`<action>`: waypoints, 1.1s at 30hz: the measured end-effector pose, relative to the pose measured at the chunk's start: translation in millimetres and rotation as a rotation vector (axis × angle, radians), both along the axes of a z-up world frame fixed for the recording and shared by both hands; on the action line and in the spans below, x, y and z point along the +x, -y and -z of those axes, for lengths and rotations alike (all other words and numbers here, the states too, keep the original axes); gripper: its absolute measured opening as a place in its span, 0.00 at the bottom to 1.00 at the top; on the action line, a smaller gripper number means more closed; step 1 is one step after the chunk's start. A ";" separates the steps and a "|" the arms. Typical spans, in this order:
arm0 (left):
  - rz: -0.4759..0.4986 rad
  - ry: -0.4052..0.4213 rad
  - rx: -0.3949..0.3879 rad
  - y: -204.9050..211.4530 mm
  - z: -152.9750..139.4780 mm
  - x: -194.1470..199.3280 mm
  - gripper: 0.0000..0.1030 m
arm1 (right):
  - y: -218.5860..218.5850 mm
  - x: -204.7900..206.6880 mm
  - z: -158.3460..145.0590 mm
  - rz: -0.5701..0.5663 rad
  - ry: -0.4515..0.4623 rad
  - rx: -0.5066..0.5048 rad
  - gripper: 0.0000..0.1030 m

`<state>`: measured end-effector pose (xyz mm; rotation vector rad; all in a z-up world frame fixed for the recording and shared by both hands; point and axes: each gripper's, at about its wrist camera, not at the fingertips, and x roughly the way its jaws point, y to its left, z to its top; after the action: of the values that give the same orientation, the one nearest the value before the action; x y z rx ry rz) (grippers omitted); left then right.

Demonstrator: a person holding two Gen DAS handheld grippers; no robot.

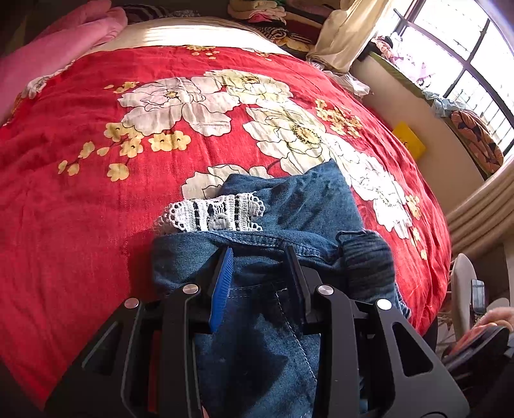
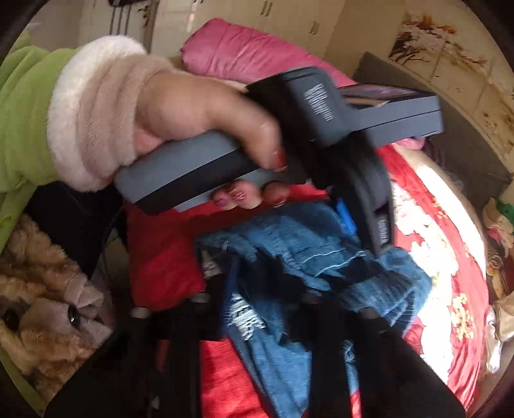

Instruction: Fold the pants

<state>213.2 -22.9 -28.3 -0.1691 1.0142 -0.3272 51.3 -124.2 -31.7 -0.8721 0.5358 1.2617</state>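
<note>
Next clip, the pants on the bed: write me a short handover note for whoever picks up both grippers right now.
Left gripper: jaws clamped on a bunch of denim, pressed to the bed.
Right gripper: blurred; jaws shut, denim around them, so whether it holds any is unclear.
Pants: bunched on the red floral blanket, white lace trim showing.
Done: partly gathered.
Left: flatten and finish the fold.

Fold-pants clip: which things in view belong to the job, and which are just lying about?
Belonging to the job:
- blue jeans with white lace trim
- left gripper, clamped on the jeans
- right gripper, blurred
- red floral bedspread, the work surface

Lying about:
- pink quilt
- yellow box
- clothes pile
- plush toy
</note>
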 end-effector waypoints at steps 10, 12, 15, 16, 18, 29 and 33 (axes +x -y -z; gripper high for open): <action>-0.005 0.014 -0.028 -2.3 1.9 0.0 0.25 | 32.5 23.0 27.5 0.142 -0.209 0.109 0.05; -0.002 0.016 -0.029 -2.6 2.1 -0.4 0.25 | 36.1 25.9 31.0 0.171 -0.248 0.145 0.06; -0.003 0.021 -0.036 -3.1 2.6 -1.0 0.25 | 44.2 24.0 29.9 0.200 -0.268 0.163 0.07; -0.005 0.023 -0.036 -3.1 2.6 -1.3 0.25 | 46.2 22.6 27.3 0.211 -0.270 0.168 0.09; -0.005 0.030 -0.028 -1.7 2.2 -2.3 0.25 | 53.1 13.9 15.1 0.237 -0.294 0.199 0.11; 0.015 0.043 -0.022 2.4 1.7 -3.6 0.33 | 38.1 5.6 -31.8 0.285 -0.264 0.340 0.19; 0.018 0.045 -0.022 2.5 1.8 -3.5 0.34 | 19.2 25.5 2.4 0.401 -0.391 0.210 0.19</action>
<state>209.6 -25.3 -30.1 -0.1715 0.9684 -0.3573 76.9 -143.4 -34.1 -0.3160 0.8258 1.0933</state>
